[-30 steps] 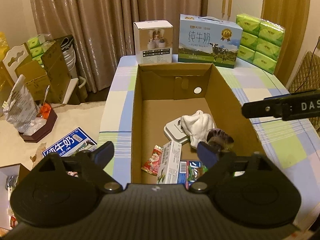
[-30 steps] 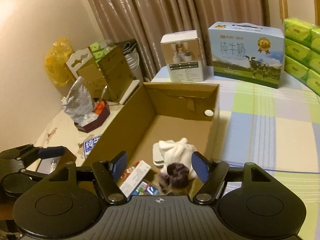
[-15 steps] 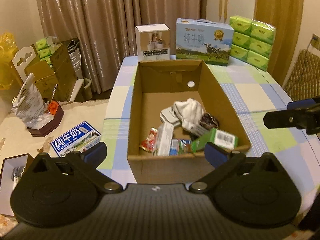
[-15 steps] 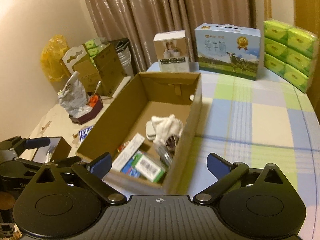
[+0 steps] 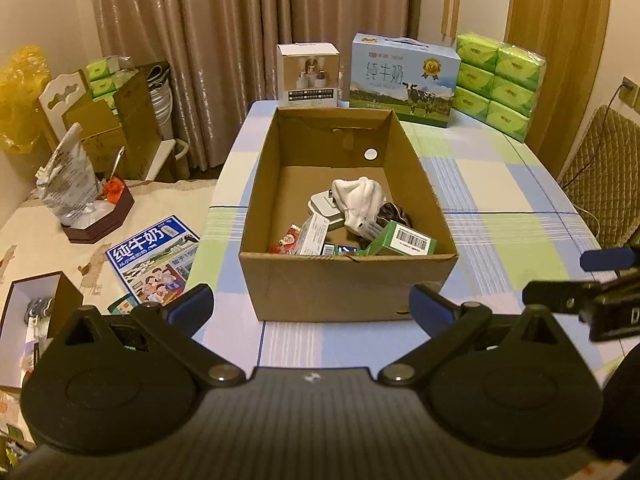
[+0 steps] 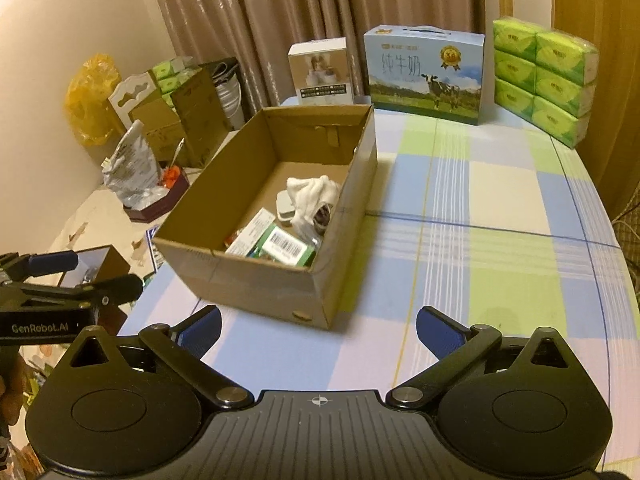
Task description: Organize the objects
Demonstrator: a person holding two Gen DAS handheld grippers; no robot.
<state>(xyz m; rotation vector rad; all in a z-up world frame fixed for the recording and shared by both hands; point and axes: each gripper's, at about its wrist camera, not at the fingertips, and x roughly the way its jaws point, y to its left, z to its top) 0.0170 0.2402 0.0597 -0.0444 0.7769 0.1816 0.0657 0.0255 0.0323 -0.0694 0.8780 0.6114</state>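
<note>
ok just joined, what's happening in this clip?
A person with a two-finger tool in each hand is sorting small items into a cardboard box on the checked tablecloth. Both the left tool and right tool are empty; their jaws have just been opening and now stand wide, short of the box's near wall. Inside lie a green carton, a white cloth and other small packs. Nothing is held.

Ahead of the gripper (image 5: 311,304): brown cardboard box (image 5: 348,284), white cloth (image 5: 360,196), green carton (image 5: 402,240), on blue, green and cream checked bench (image 5: 500,188).
</note>
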